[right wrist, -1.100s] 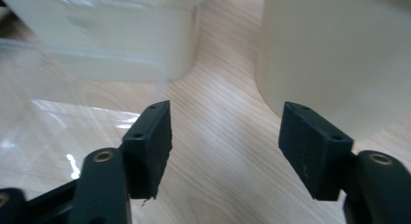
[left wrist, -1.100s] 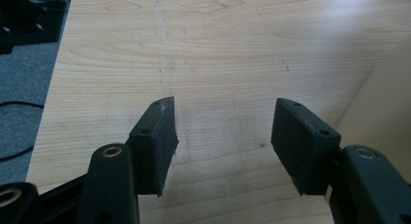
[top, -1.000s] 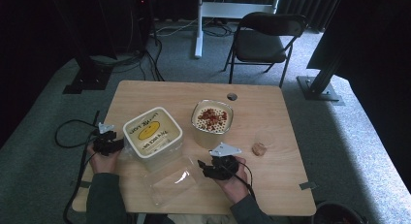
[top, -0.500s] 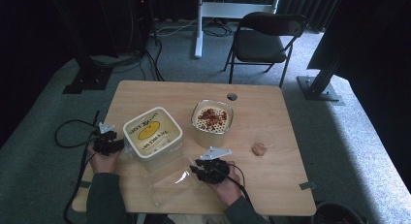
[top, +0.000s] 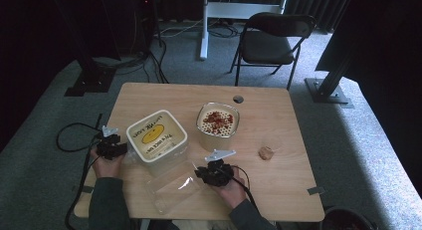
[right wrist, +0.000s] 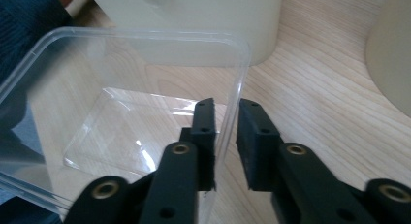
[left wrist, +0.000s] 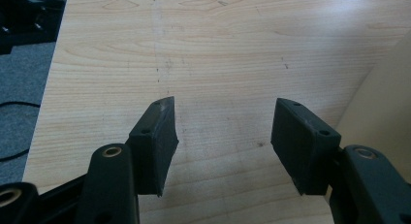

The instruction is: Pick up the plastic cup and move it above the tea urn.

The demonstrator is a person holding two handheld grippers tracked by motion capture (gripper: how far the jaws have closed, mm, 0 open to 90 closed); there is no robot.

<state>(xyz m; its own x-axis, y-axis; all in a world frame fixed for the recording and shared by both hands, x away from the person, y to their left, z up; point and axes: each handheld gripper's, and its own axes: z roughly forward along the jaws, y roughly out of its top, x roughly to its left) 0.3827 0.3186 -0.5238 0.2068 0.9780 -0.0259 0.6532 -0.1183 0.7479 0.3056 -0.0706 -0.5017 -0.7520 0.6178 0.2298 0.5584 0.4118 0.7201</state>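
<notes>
Right tool [right wrist: 224,136] astride clear tub [right wrist: 87,112] wall

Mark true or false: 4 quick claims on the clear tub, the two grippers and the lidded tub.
1. The right gripper has one jaw inside the clear container and one outside its wall. True.
2. The left gripper holds the lidded tub. False: its jaws stand open over bare table.
3. The clear container is full of food. False: it is empty.
4. The open bowl holds reddish topping. True.
</notes>
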